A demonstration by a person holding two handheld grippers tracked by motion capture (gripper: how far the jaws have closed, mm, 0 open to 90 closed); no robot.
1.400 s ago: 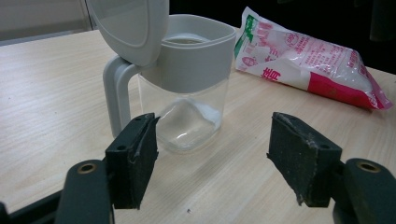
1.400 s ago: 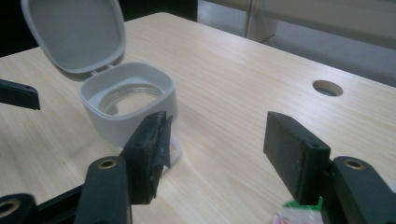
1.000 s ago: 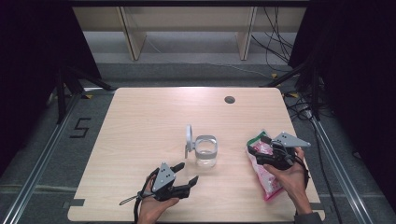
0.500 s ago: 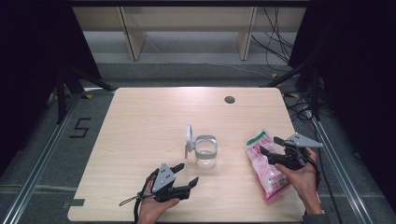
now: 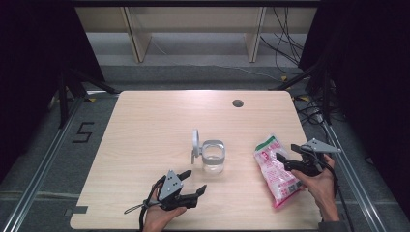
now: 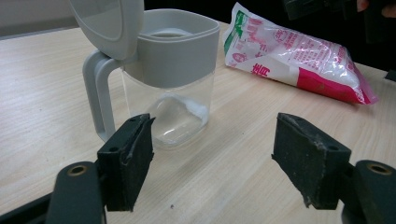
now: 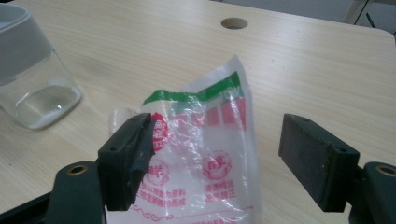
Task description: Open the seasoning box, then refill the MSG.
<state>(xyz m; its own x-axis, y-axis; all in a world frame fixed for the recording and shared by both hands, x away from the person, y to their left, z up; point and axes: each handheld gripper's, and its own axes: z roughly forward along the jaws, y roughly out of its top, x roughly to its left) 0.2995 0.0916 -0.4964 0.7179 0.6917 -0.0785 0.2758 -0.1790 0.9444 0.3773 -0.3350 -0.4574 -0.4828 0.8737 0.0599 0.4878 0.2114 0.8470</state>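
Released, the bag (image 5: 275, 169) lies flat right of the jar (image 5: 212, 157) — right gripper (image 5: 284, 162) backs off, left gripper (image 5: 193, 182) idles, both spread empty.

light wooden table (image 5: 145, 145) with rounded corners; round cable hole (image 5: 237, 103) near its far right edge. clear jar (image 5: 213, 157) with grey collar and handle, near table centre, flip lid (image 5: 195, 140) standing open at its left side; a little white powder at its bottom. plastic bag (image 5: 275, 169) printed pink, white and green, lying flat right of the jar, well apart from it. grey floor with a "5" mark (image 5: 83, 132) left of the table. pale shelf unit (image 5: 193, 24) behind. black cables (image 5: 285, 34) at far right.
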